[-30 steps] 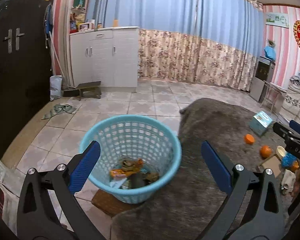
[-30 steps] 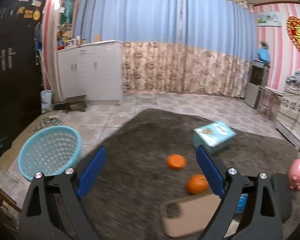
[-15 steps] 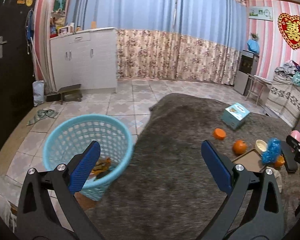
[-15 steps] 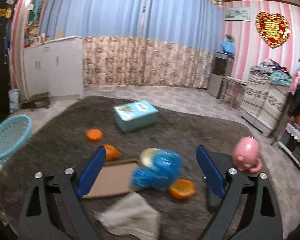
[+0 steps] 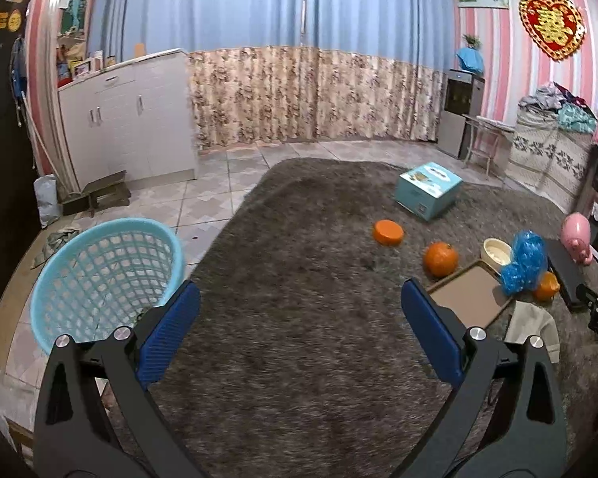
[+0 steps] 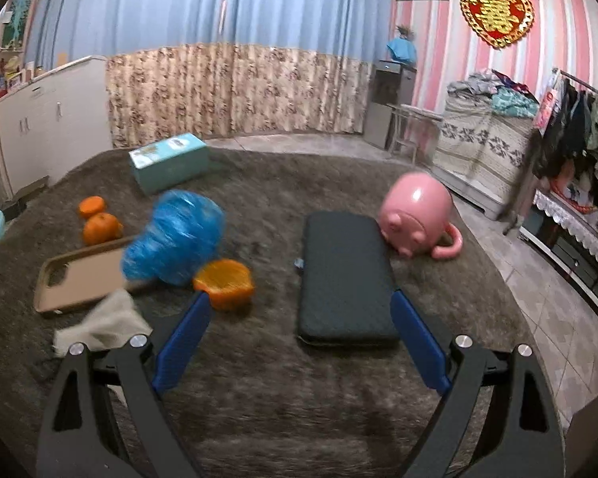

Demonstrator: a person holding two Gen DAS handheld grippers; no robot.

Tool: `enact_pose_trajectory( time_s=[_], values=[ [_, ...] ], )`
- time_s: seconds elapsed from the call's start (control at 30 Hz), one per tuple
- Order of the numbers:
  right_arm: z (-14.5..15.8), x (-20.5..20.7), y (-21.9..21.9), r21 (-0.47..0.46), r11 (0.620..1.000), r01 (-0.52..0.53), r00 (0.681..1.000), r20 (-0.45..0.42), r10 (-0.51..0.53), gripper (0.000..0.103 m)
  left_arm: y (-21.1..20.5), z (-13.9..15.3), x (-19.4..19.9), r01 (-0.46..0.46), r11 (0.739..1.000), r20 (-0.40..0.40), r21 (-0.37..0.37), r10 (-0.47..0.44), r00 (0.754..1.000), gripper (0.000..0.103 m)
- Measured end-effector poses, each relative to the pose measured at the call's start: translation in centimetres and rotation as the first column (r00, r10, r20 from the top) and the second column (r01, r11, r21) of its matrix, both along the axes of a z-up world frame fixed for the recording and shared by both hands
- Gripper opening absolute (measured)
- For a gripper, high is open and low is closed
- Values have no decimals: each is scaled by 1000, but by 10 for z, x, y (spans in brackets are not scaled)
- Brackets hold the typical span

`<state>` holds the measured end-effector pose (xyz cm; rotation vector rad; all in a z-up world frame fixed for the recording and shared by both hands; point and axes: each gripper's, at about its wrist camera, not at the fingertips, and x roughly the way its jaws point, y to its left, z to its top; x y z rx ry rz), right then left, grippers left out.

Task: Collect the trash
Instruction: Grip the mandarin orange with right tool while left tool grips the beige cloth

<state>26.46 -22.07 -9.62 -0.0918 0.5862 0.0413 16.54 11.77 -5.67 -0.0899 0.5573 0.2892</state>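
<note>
A light blue mesh basket [image 5: 103, 275] stands on the tiled floor at the left edge of a grey shaggy rug [image 5: 299, 298]. On the rug lie a crumpled blue plastic bag [image 6: 175, 239], an orange peel half [image 6: 224, 283], a whole orange [image 6: 99, 228], an orange lid [image 5: 387, 232] and a crumpled pale tissue [image 6: 103, 324]. My left gripper [image 5: 299, 334] is open over bare rug, right of the basket. My right gripper [image 6: 299, 338] is open, with the near end of a dark flat case [image 6: 345, 279] lying between its fingertips and the peel just left of its left finger.
A tan phone case [image 6: 79, 275], a teal box [image 6: 169, 161], a pink pig-shaped mug [image 6: 416, 213] and a small cream bowl [image 5: 496, 251] also sit on the rug. White cabinets [image 5: 127, 119] and curtains line the far wall; furniture with clothes stands at the right.
Both grippers have swung to the right across the rug. The basket slid to the left edge of the left wrist view; the right wrist view now faces the bag, peel and dark case.
</note>
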Motion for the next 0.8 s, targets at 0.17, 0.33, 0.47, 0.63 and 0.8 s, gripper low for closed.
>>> enact_pose_trajectory(
  time_s=[0.17, 0.33, 0.47, 0.63, 0.8],
  values=[
    [-3, 15, -8, 64, 998, -14, 1000, -19, 15, 90, -11, -5, 14, 26, 1000, -18, 3, -26, 999, 98],
    [-12, 34, 12, 64, 994, -89, 994, -63, 93, 82, -25, -8, 24, 58, 998, -30, 9, -58, 998, 98],
    [-23, 48, 27, 71, 987, -144, 980, -131, 152, 67, -36, -5, 28, 81, 997, -25, 16, -81, 996, 98],
    [-29, 49, 41, 61, 978, -199, 966, -153, 206, 63, -45, -6, 34, 100, 995, -28, -4, -100, 995, 98],
    [-38, 50, 54, 70, 963, -261, 943, -194, 270, 35, -55, -10, 37, 112, 993, -40, -28, -113, 993, 98]
  ],
)
